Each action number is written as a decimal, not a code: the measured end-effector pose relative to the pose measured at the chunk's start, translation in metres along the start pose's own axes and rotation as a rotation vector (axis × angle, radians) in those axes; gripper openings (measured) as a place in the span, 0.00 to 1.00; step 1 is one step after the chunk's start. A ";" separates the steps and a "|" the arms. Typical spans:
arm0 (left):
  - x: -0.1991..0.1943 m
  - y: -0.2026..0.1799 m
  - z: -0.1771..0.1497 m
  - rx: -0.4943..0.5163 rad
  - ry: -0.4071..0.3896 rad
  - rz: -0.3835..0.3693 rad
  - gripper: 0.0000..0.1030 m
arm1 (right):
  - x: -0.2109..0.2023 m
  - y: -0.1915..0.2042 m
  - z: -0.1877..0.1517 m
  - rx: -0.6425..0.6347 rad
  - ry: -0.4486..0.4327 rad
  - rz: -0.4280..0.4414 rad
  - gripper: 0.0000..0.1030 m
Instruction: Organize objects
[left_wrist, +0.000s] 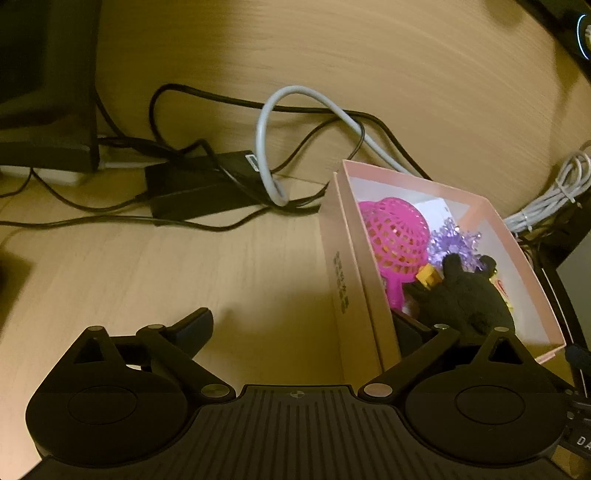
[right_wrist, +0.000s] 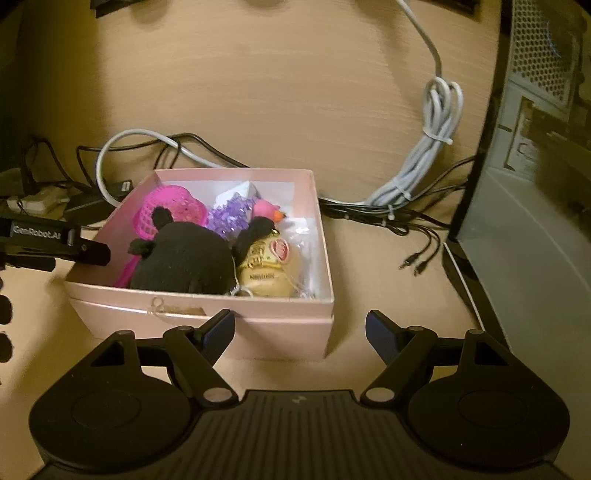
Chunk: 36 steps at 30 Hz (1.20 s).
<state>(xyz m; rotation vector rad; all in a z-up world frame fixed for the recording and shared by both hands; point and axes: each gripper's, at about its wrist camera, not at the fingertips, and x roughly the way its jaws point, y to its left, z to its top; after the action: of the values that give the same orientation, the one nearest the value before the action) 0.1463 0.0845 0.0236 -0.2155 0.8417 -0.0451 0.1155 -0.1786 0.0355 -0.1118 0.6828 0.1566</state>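
Observation:
A pink box (right_wrist: 207, 317) sits on the wooden desk and also shows in the left wrist view (left_wrist: 347, 280). It holds a black plush toy (right_wrist: 184, 258), a pink mesh scoop (right_wrist: 173, 212), a purple tinsel piece (right_wrist: 231, 218), a small pink duck (right_wrist: 267, 210) and a yellow plush keychain (right_wrist: 266, 266). My left gripper (left_wrist: 299, 328) is open and straddles the box's left wall, its right finger inside the box by the black plush (left_wrist: 461, 299). One of its fingers (right_wrist: 92, 253) shows in the right wrist view. My right gripper (right_wrist: 299, 328) is open and empty, just in front of the box's front wall.
Black cables (left_wrist: 207, 177), a black power adapter (left_wrist: 199, 188) and a grey cable loop (left_wrist: 266, 147) lie behind the box. A bundled white cable (right_wrist: 417, 166) and audio plugs (right_wrist: 417, 262) lie right of it. A dark computer case (right_wrist: 524, 184) stands at the right.

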 end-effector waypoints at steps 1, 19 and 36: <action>0.001 0.000 0.001 0.011 -0.001 -0.004 0.99 | 0.000 0.002 0.000 -0.003 0.001 0.000 0.76; -0.087 0.022 -0.049 0.079 -0.176 -0.022 0.98 | -0.046 0.020 -0.068 0.131 0.144 -0.048 0.97; -0.103 -0.014 -0.157 0.158 -0.075 0.048 0.98 | -0.073 0.031 -0.120 0.106 0.125 -0.031 1.00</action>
<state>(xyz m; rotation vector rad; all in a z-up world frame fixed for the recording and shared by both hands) -0.0382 0.0567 0.0007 -0.0482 0.7639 -0.0576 -0.0203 -0.1746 -0.0124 -0.0306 0.8124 0.0837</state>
